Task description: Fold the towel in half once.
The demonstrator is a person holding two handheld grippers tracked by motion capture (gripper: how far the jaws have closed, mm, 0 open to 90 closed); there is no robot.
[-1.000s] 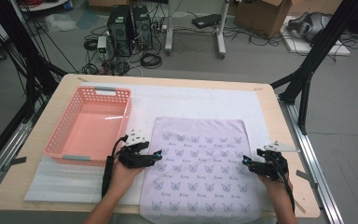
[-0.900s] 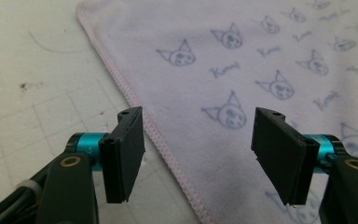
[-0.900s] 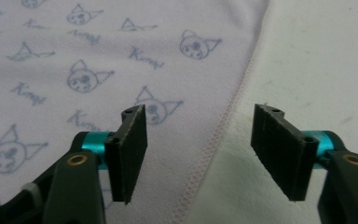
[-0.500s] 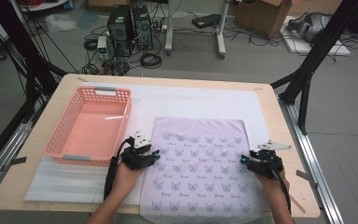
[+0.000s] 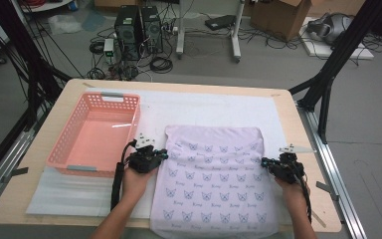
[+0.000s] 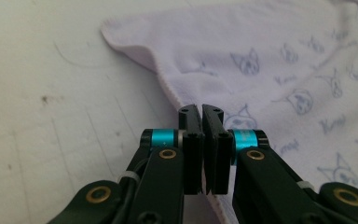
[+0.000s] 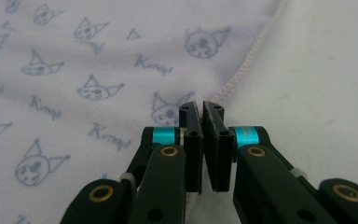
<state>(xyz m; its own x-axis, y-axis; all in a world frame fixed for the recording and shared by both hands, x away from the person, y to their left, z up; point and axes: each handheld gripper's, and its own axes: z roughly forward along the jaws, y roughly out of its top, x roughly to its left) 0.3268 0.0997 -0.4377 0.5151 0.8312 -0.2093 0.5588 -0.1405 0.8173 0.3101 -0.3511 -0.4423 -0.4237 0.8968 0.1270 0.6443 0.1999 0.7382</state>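
Lilac printed towel [image 5: 214,184] lay flat lower centre on tabletop [image 5: 288,117], beside pink basket [image 5: 95,134]. Left gripper [image 5: 160,155] and right gripper [image 5: 264,163] just closed, fingers clamped on towel's side edges. Grasp step; next probably lifting both edges evenly to fold.

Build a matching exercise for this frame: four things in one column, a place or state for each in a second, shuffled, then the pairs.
Things:
1. pink perforated plastic basket
2. pale lilac cloth with cat-face print
3. left gripper
4. right gripper

Places or states:
A. shut at the cloth's right edge
B. spread flat, its near end over the table's front edge
C. empty, left of the cloth
D. shut at the cloth's left edge

Pairs: 1-C, 2-B, 3-D, 4-A
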